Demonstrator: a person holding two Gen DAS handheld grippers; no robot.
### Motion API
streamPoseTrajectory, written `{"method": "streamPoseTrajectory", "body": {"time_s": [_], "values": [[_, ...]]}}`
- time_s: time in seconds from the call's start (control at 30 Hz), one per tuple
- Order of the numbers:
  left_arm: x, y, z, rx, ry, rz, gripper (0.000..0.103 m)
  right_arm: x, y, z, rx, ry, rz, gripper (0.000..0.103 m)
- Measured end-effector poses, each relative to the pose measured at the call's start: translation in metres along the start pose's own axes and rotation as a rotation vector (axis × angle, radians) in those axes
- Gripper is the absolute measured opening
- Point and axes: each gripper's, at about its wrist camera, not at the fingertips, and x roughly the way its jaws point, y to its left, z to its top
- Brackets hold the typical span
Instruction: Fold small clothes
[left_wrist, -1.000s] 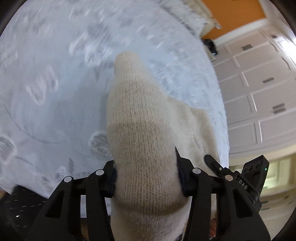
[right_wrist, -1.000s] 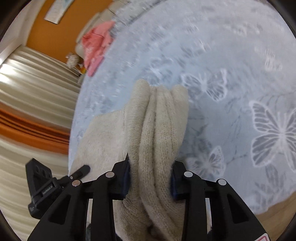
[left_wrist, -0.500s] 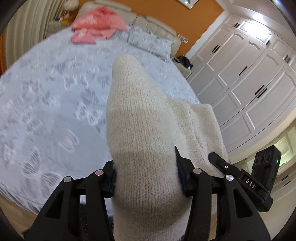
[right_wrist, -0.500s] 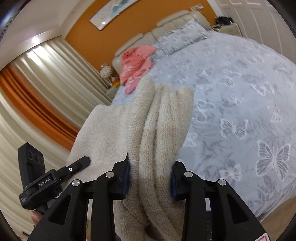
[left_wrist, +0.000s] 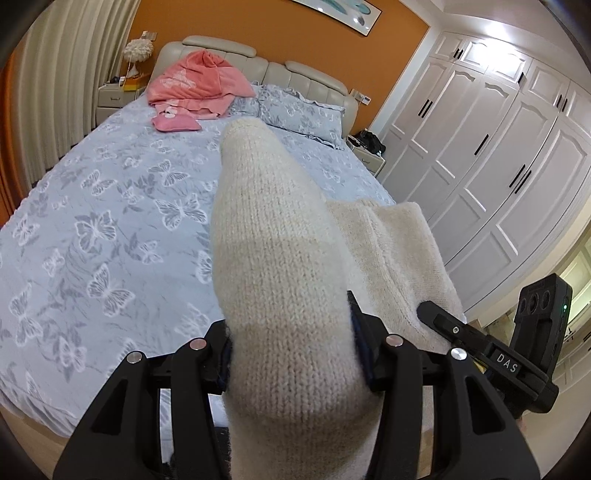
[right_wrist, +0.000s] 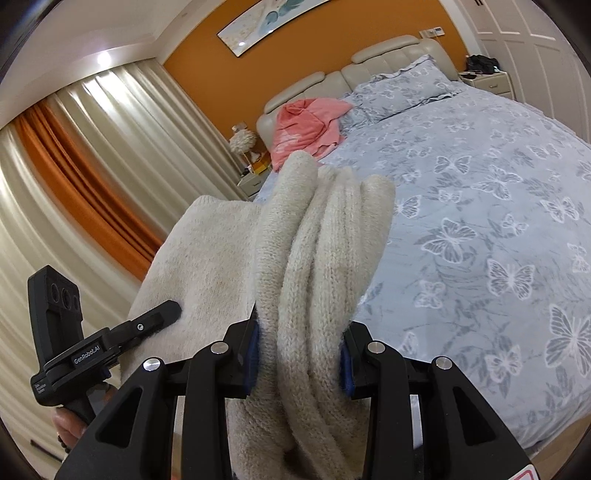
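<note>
Lifted off bed (left_wrist: 110, 206): bunched cream knit garment (left_wrist: 280, 280).

A bed (left_wrist: 110, 229) is seen, covered by a grey-blue sheet printed with butterflies. A pillow (left_wrist: 299, 110) in the same print is laid against a padded beige headboard (left_wrist: 306, 75). A pink garment (left_wrist: 199, 83) is heaped at the head end, partly over the headboard. An orange wall (right_wrist: 229, 74) is hung with a framed picture (right_wrist: 266, 22). Pale curtains (right_wrist: 110, 122) with an orange panel are drawn on one side; white wardrobe doors (left_wrist: 491, 147) are ranged along the other. A nightstand (left_wrist: 114, 96) bearing a white lamp (left_wrist: 137, 50) is noted beside the bed, and another nightstand (left_wrist: 369, 157) carrying dark items on the far side.
</note>
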Motion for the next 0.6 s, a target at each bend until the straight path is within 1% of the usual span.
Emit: {"method": "streamPoseTrajectory", "body": {"time_s": [0.1, 0.17, 0.2, 0.23, 0.27, 0.3, 0.33, 0.37, 0.4, 0.43, 0.47, 0.5, 0.53, 0.57, 0.6], "values": [[0.007, 0.016, 0.002, -0.009, 0.014, -0.002, 0.048, 0.016, 0.005, -0.002, 0.002, 0.019, -0.007, 0.033], [0.020, 0.027, 0.001, -0.017, 0.032, 0.002, 0.048, 0.031, 0.002, -0.004, 0.008, 0.037, -0.019, 0.033], [0.026, 0.033, 0.001, -0.026, 0.040, 0.002, 0.048, 0.039, 0.000, -0.005, 0.014, 0.047, -0.023, 0.034], [0.034, 0.039, 0.000, -0.033, 0.049, 0.002, 0.049, 0.047, -0.003, -0.006, 0.020, 0.058, -0.026, 0.038], [0.050, 0.050, -0.004, -0.039, 0.071, 0.016, 0.052, 0.064, -0.012, -0.010, 0.027, 0.091, -0.033, 0.039], [0.069, 0.060, -0.010, -0.039, 0.098, 0.055, 0.056, 0.082, -0.024, -0.014, 0.029, 0.123, -0.050, 0.042], [0.089, 0.071, -0.018, -0.042, 0.127, 0.095, 0.058, 0.099, -0.040, -0.020, 0.036, 0.144, -0.086, 0.043], [0.106, 0.083, -0.028, -0.050, 0.153, 0.133, 0.061, 0.122, -0.066, -0.034, 0.050, 0.180, -0.172, 0.043], [0.123, 0.095, -0.040, -0.067, 0.183, 0.185, 0.059, 0.131, -0.079, -0.041, 0.060, 0.205, -0.237, 0.040], [0.140, 0.111, -0.058, -0.090, 0.224, 0.270, 0.057, 0.138, -0.091, -0.050, 0.077, 0.235, -0.303, 0.035], [0.145, 0.117, -0.068, -0.092, 0.246, 0.318, 0.055, 0.134, -0.101, -0.060, 0.114, 0.239, -0.293, 0.028], [0.143, 0.121, -0.079, -0.081, 0.248, 0.329, 0.056, 0.128, -0.102, -0.065, 0.126, 0.228, -0.256, 0.025], [0.137, 0.119, -0.086, -0.062, 0.224, 0.313, 0.056, 0.123, -0.097, -0.068, 0.105, 0.227, -0.238, 0.019], [0.132, 0.116, -0.091, -0.043, 0.207, 0.318, 0.057, 0.120, -0.082, -0.069, 0.030, 0.243, -0.233, 0.013], [0.127, 0.110, -0.094, -0.018, 0.190, 0.324, 0.057, 0.121, -0.073, -0.069, -0.006, 0.257, -0.221, 0.003]]}}
